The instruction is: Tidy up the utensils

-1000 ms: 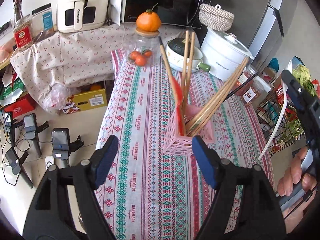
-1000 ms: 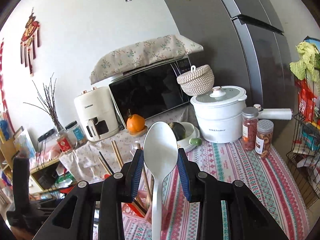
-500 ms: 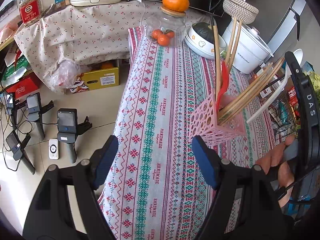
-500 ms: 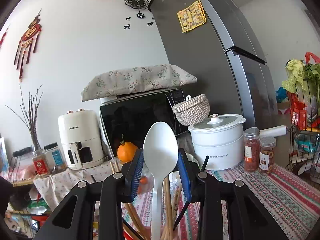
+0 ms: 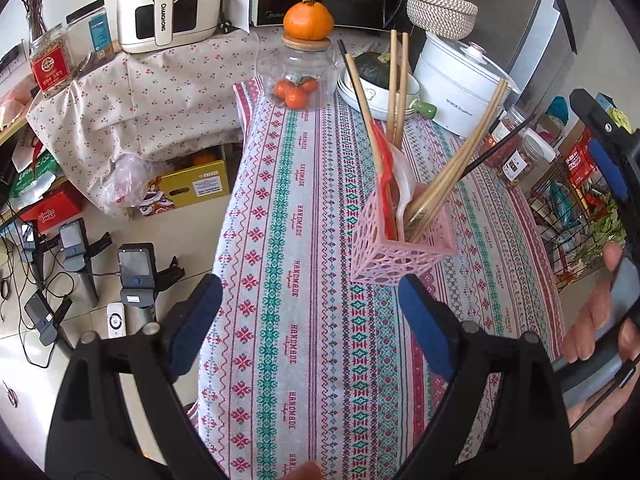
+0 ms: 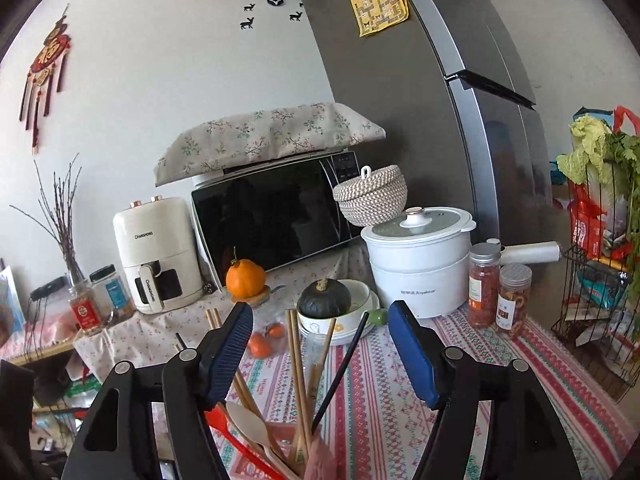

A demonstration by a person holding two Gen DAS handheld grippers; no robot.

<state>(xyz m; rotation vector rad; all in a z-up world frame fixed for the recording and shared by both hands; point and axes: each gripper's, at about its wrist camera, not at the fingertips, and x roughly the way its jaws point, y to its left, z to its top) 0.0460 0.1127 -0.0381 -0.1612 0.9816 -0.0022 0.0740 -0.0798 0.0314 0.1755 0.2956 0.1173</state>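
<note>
The pink holder (image 5: 402,246) stands on the surface ahead of the left gripper (image 5: 310,322) and directly below the right gripper (image 6: 320,350), which is nearer. Both jaws are apart and hold nothing. The utensils stand near upright, fanned outward: one white spoon (image 5: 404,178), one red spatula (image 5: 386,172), several chopsticks (image 5: 396,88).

The utensil holder (image 5: 402,246) stands on the table (image 5: 304,344), chopsticks (image 5: 396,88) leaning out of it, with the left gripper (image 5: 310,322) low in front. Behind it sit the glass jar (image 5: 298,74) with a fruit (image 5: 308,22) on its lid, and the bowl (image 5: 378,94). The cooking pot (image 5: 460,84) is right of the bowl, the microwave (image 6: 276,220) behind.
</note>
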